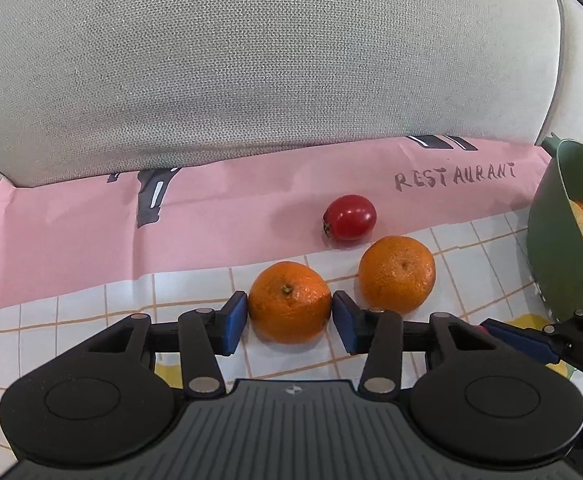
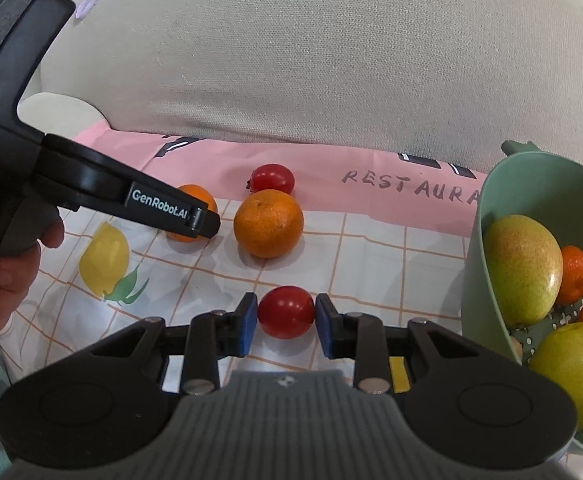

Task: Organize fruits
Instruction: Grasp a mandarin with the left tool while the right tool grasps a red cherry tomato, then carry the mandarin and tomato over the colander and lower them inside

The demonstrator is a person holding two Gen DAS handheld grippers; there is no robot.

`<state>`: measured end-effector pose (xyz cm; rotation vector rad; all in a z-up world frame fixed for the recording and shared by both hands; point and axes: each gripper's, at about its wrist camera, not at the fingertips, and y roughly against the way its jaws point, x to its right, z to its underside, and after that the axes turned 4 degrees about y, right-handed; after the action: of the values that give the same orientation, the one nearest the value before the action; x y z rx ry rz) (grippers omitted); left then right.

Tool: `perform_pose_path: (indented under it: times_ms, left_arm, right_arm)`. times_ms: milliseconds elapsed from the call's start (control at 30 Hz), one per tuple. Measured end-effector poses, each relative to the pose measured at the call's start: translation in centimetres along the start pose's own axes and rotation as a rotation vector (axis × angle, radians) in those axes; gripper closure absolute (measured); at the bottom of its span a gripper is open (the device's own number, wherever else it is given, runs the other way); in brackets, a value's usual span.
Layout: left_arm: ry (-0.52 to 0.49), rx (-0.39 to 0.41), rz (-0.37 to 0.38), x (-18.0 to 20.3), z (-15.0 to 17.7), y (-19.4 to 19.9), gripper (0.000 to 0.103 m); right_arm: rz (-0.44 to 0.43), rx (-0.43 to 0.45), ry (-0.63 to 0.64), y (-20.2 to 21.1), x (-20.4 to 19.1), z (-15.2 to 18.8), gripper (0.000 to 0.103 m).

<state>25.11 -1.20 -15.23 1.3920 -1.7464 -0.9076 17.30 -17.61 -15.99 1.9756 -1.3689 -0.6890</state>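
Left wrist view. A grey cushion (image 1: 251, 60) fills the upper frame. Below it a cloth (image 1: 71, 220) is spread, pink behind and checked in front, with "RESTAURANT" printed at upper right of the pink band. The left gripper (image 1: 290, 316) is seen at lower centre, its blue pads touching either side of an orange (image 1: 290, 302) resting on the checked part; the jaws are closed on it. A red tomato (image 1: 350, 217) lies on the pink band just above and right. A second orange (image 1: 396, 273) sits just beside the held one, to its right, apart from it. A green bowl (image 1: 555, 240) is cut off at the right edge, with fruit partly visible inside.

Right wrist view. The left gripper (image 2: 207, 224) is seen from the side at left centre, held in a hand (image 2: 7, 264), with the held orange (image 2: 195, 204) mostly hidden behind its tip. A printed lemon (image 2: 105, 258) shows on the cloth (image 2: 371, 248). The free orange (image 2: 268, 223) stands right of that, the tomato (image 2: 272, 178) behind it. At lower centre the right gripper (image 2: 286, 316) is clamped on a second tomato (image 2: 286, 312), pads touching both sides. The bowl (image 2: 479, 280) at right holds two pears (image 2: 523, 266) and small oranges (image 2: 577, 274).
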Motion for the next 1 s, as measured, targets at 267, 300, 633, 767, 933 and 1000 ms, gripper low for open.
perform_pose_path:
  times_ms: [267, 300, 633, 767, 933, 1000]
  left_arm:
    - [0.004, -0.002, -0.020, 0.8, 0.0, 2.8, 0.051]
    - [0.002, 0.005, -0.021, 0.9, 0.0, 3.4, 0.051]
    - [-0.044, 0.082, 0.015, 3.1, 0.6, 9.4, 0.051]
    - [-0.072, 0.120, 0.039, 4.4, 0.9, 11.7, 0.051]
    - [-0.091, 0.131, 0.103, 6.4, 1.1, 13.7, 0.051]
    - [-0.112, 0.137, 0.115, 7.5, 1.3, 14.2, 0.051]
  right_arm:
    - [0.000, 0.025, 0.010, 1.5, -0.3, -0.2, 0.075]
    - [-0.001, 0.030, 0.013, 1.7, -0.4, -0.2, 0.075]
    - [-0.003, 0.090, 0.048, 5.8, -1.0, -0.5, 0.075]
    - [0.009, 0.122, 0.053, 7.9, -1.0, -0.5, 0.075]
    - [0.041, 0.164, 0.050, 10.7, -0.4, -0.1, 0.075]
    - [0.060, 0.177, 0.048, 11.6, 0.0, 0.1, 0.075]
